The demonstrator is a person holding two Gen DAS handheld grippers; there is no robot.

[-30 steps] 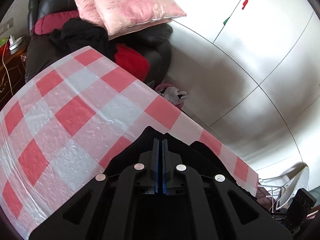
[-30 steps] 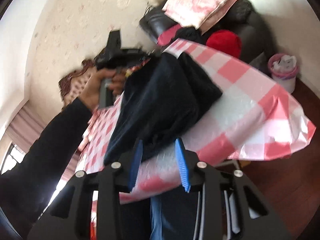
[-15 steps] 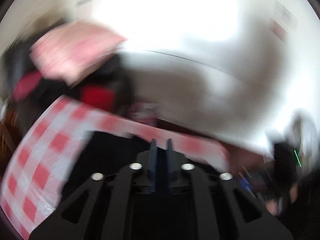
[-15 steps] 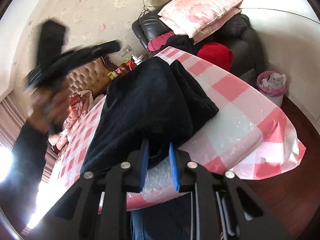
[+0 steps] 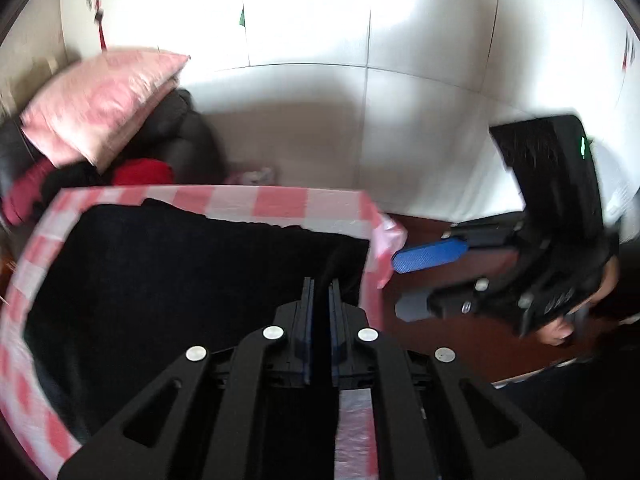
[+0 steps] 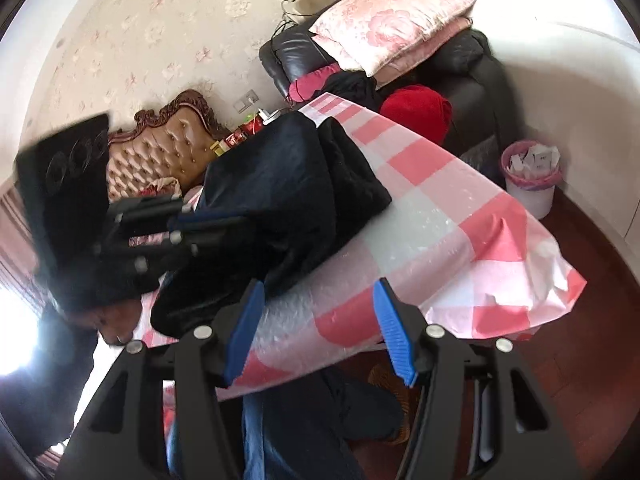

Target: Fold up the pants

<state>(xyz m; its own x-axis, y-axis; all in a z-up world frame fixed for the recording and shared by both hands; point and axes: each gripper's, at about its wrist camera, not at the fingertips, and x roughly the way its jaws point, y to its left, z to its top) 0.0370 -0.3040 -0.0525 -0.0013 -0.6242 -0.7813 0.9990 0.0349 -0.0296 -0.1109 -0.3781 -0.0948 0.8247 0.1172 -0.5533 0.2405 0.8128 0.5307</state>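
Here, in the left wrist view, the left gripper point(image 5: 321, 304) has its jaws nearly together, pinching a fold of the pants point(image 5: 180, 272), which lie spread dark over the checked cloth point(image 5: 280, 200). Beyond the cloth's corner hangs the right gripper point(image 5: 424, 276). In the right wrist view, that gripper point(image 6: 320, 328) is spread wide and empty, just short of the pants point(image 6: 296, 184) heaped on the cloth point(image 6: 440, 216).
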